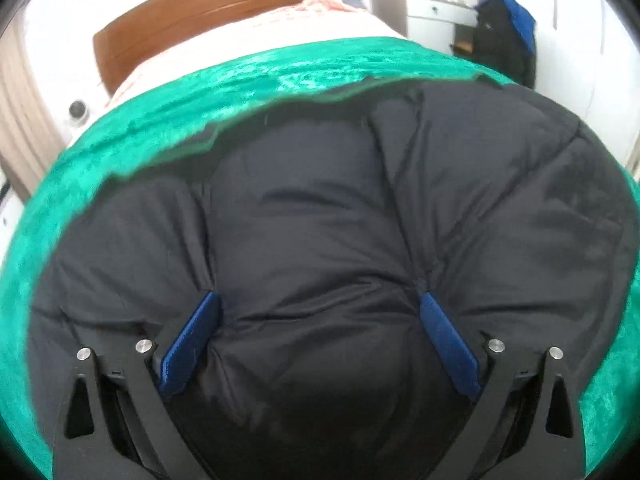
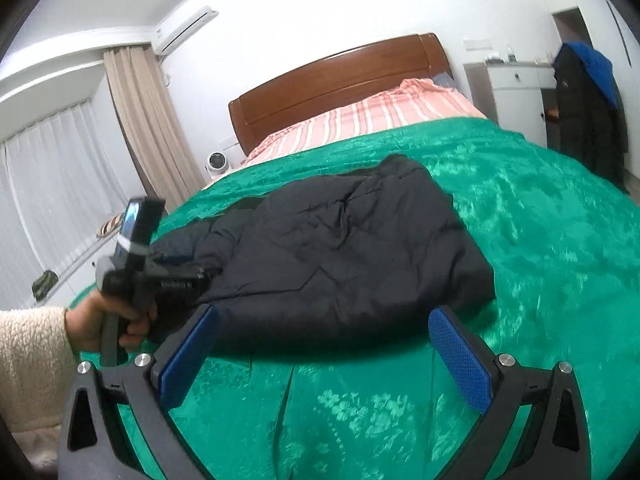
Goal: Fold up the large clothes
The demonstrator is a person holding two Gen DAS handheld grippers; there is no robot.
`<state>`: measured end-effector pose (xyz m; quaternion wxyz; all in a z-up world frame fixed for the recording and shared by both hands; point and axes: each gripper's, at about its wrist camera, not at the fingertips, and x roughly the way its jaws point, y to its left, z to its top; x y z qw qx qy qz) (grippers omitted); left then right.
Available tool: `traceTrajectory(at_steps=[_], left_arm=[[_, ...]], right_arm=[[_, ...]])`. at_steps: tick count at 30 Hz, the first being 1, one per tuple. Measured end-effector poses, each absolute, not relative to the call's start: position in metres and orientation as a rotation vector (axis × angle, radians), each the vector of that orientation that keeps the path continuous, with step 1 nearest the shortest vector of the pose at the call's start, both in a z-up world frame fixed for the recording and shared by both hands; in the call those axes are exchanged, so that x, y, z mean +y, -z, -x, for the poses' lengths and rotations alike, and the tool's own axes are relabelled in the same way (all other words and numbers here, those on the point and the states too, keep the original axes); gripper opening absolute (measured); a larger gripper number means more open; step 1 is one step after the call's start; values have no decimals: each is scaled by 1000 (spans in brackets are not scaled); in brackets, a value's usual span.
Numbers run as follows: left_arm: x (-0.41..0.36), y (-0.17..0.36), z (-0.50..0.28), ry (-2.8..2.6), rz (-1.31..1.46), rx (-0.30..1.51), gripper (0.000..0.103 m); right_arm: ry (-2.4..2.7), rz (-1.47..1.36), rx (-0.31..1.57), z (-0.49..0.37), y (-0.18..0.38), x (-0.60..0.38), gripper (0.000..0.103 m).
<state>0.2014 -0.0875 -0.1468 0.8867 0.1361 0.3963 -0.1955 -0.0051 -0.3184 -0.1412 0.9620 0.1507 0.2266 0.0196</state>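
The black puffer jacket [image 2: 340,248] lies folded into a thick bundle on the green bedspread [image 2: 540,240], toward the foot of the bed and nearer its left edge, well short of the pink striped sheet [image 2: 372,116] up by the wooden headboard [image 2: 340,76]. It looks mostly folded to me, a compact block with quilted panels still puffed up.

My left gripper [image 1: 318,332] is down on the jacket at its left end, fingers spread wide with a bulge of padding between them; the blue pads [image 1: 192,344] dent the fabric on either side. I judge I am pressing the bulk flat rather than pinching, since down stuffing springs back unless squeezed. In the right view my left hand [image 2: 108,320] grips that tool's handle, cream fleece sleeve [image 2: 32,360] behind it.

My right gripper [image 2: 324,348] hangs wide open and empty just off the jacket's near edge, above bare bedspread, probably ready to steady or tuck that side.

Beyond the bed stand a white cabinet [image 2: 516,80] and a dark coat with a blue hood [image 2: 588,112] hanging beside it.
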Motion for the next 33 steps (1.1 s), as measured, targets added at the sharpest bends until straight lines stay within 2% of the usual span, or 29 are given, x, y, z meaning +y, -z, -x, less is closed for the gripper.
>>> traceTrajectory(at_steps=[4,8,16,21,29,33], left_arm=[[-91,153,-201,379,-274,812,102],[-82,133,-173,378,-245,833,95],[-85,163,-152,371,-277,788,98],[-77,145,-131,387,-239,823,92],[-83,159,-116,370,-273,774,94],[-83,149,-98,400,-274,828,93]], right_arm=[[-36,-330,478,-4,147,-322,103],[-31,-313,479,7,153,-325,103],[-48,-353,497,-3,159,-326,103],[-36,-335,474,6,156,-328,103],[-42,-378,509,-6,166,-336,103],[-38,-347,499,-3,163,-335,103]])
